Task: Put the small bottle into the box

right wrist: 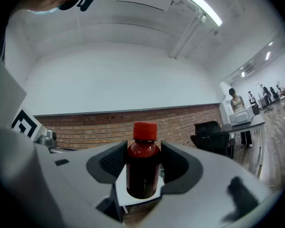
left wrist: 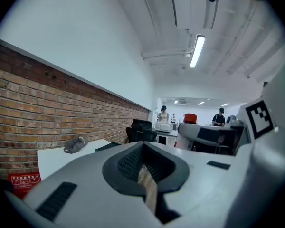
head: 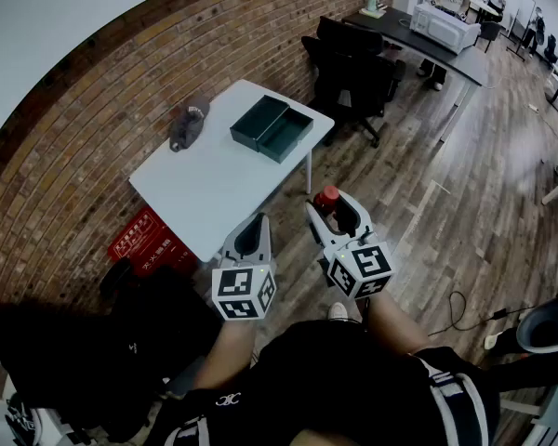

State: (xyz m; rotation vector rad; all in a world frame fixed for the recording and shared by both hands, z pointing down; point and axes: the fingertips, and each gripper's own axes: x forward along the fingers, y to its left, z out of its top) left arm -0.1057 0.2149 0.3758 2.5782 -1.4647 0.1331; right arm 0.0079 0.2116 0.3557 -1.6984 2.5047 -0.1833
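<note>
Well short of the white table (head: 214,189), which lies at the person's eleven o'clock. A dark green box (head: 272,128) sits toward the table's far end, its two halves lying open side by side, so nothing needs undoing first. A grey cap (head: 188,122) lies at the box's nine o'clock, apart from it.

The right claw (head: 335,214) is clamped on the small bottle (right wrist: 142,167), pads on both sides of the dark body, red top up. My guess is that it's carried upright to go in base-first. The bottle is in the air, well apart from the box at its eleven o'clock.

The left claw (head: 259,223) is closed on nothing at the right one's eight o'clock, likely a spare held out of the way.
</note>
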